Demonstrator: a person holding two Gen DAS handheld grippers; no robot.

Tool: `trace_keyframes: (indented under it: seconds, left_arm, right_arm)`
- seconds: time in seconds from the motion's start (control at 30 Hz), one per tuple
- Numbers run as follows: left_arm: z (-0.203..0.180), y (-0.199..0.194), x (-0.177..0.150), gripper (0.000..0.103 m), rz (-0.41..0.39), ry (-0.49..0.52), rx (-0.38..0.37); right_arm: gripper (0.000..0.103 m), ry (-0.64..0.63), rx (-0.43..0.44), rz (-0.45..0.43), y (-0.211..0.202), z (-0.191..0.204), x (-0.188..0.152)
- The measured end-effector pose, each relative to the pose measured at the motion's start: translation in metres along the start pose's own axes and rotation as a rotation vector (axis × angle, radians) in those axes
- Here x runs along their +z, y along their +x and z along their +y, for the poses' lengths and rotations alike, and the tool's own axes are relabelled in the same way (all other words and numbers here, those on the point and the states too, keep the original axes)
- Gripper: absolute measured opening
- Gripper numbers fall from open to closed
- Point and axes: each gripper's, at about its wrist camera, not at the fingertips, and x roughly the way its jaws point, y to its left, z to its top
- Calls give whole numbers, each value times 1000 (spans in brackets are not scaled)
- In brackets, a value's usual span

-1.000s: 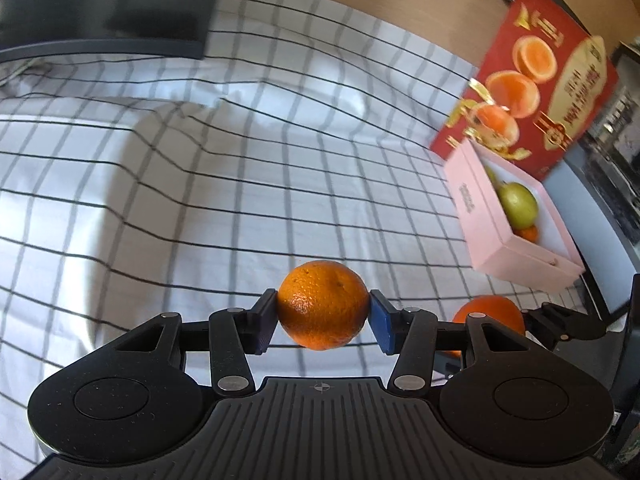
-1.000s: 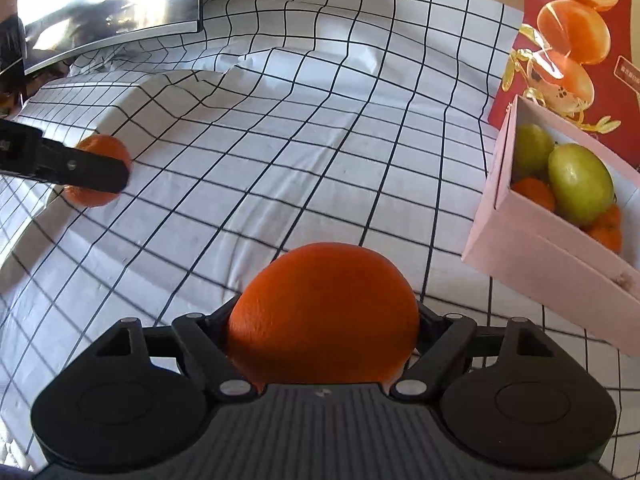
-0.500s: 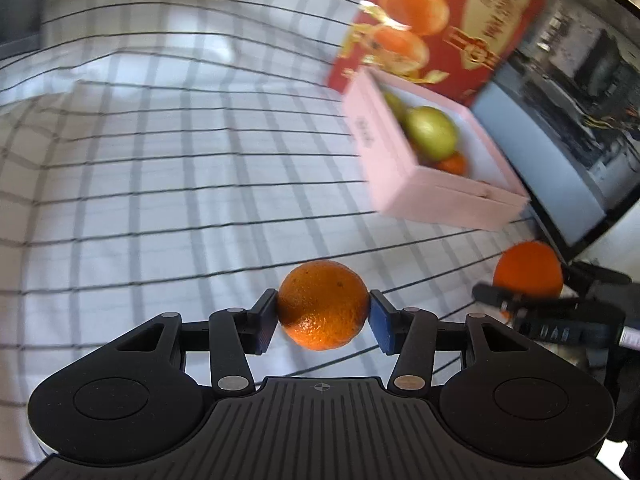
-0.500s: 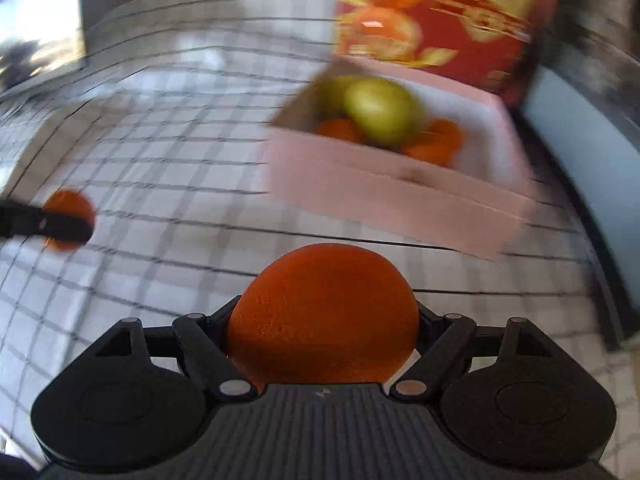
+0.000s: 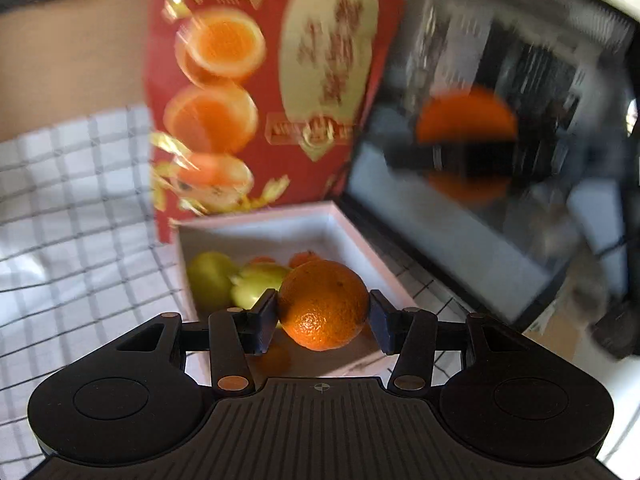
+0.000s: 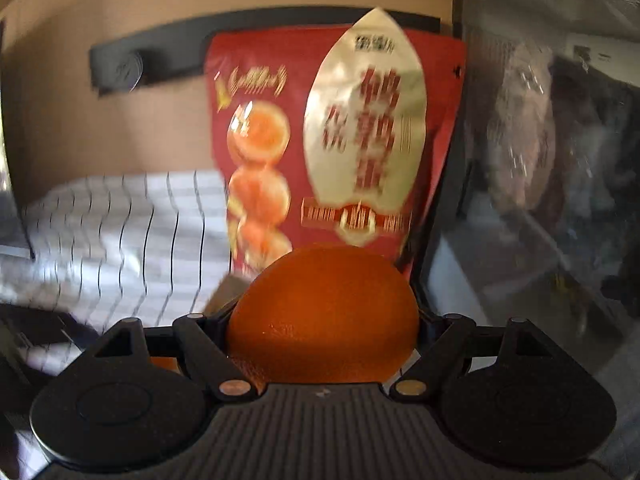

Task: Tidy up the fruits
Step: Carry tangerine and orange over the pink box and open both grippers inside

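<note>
My left gripper (image 5: 323,307) is shut on a small orange (image 5: 323,305) and holds it above the near end of the open pink box (image 5: 352,236). The box holds green fruits (image 5: 212,278) and some small oranges at the back. My right gripper (image 6: 322,320) is shut on a large orange (image 6: 322,316), raised in front of the red package (image 6: 336,140). In the left wrist view the right gripper shows blurred at the upper right with its orange (image 5: 466,114). The box is hidden in the right wrist view.
A red fruit package (image 5: 264,80) stands upright behind the box. A dark glass-fronted appliance (image 5: 500,140) stands to the right of it. The checked cloth (image 5: 80,220) covers the surface to the left. A tan wall is behind.
Both grippers have swung right and forward with their oranges. The left one went from over the cloth to over the pink box. The right one rose in front of the red package.
</note>
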Motion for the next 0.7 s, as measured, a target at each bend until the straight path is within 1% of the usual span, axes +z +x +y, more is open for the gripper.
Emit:
trace_keyframes:
  seconds: [0.07,0.1,0.17,0.27,0.4,0.6,0.7]
  left_arm:
    - [-1,33,-4,54,70,14,32]
    - [-1,43,-6,52,85,11,55]
    - [-1,50,-9,52,78,-6,82]
    - [-2,40,-5,52,57,-22,87]
    - [-1,19,-4,52,36,32,154]
    - [13,-13,-12,52,26,1,210]
    - [20,-28,-20,52,16,-34,217]
  right_arm:
    - [82,-14,-2,0,14,-4,14]
    - [81,-19,-9,7,19,-4,15]
    - [81,-21,-2,41,35,-8,16]
    - [82,4,31,116,62,-12,7]
    - [82,75,57,220,105,-15,-3]
    - [81,200,88,314,152,-13,-14]
    - [82,221,69,340,169,-7,-19]
